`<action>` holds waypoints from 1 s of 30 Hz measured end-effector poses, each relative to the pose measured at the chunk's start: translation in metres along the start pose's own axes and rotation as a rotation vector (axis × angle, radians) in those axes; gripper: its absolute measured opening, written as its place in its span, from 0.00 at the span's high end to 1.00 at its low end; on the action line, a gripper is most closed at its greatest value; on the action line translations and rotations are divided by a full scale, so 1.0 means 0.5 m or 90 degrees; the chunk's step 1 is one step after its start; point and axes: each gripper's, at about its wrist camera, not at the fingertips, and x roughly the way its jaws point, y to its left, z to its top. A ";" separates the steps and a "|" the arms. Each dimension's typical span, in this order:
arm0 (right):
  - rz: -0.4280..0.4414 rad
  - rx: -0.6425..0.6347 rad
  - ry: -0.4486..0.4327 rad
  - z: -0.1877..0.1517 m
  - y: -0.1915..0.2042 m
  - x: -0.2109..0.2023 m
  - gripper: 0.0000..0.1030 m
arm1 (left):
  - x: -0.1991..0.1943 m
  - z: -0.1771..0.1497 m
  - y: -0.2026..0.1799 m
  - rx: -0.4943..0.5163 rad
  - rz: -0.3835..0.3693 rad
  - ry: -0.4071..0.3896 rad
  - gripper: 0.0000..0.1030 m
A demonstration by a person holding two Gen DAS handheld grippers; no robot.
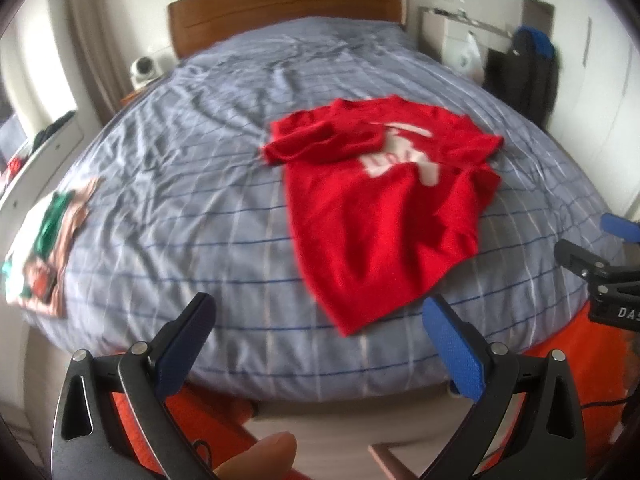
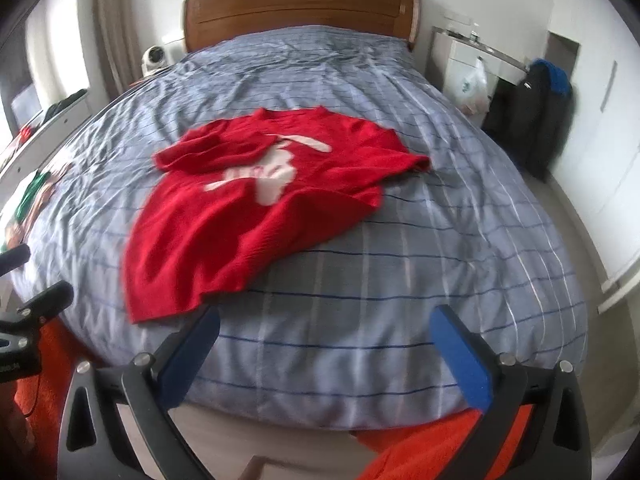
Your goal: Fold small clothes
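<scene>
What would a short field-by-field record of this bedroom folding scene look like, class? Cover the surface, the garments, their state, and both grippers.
surface: bed with blue-grey striped cover
main garment: red T-shirt, white print facing up
state: spread out, rumpled, one sleeve folded over
other clothes: patterned garment at the bed's left edge
left gripper: open, empty, short of the bed's near edge
right gripper: open, empty, beside the shirt's hem
</scene>
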 end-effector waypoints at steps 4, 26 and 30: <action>0.008 -0.032 -0.026 0.015 0.038 -0.024 0.00 | -0.019 -0.007 0.025 -0.016 0.027 -0.024 0.00; 0.024 -0.002 -0.035 -0.019 -0.031 -0.041 0.00 | -0.033 -0.001 -0.067 0.040 -0.016 -0.035 0.00; 0.024 0.014 -0.039 -0.003 -0.031 -0.048 0.00 | -0.027 0.013 -0.050 0.029 0.008 -0.039 0.00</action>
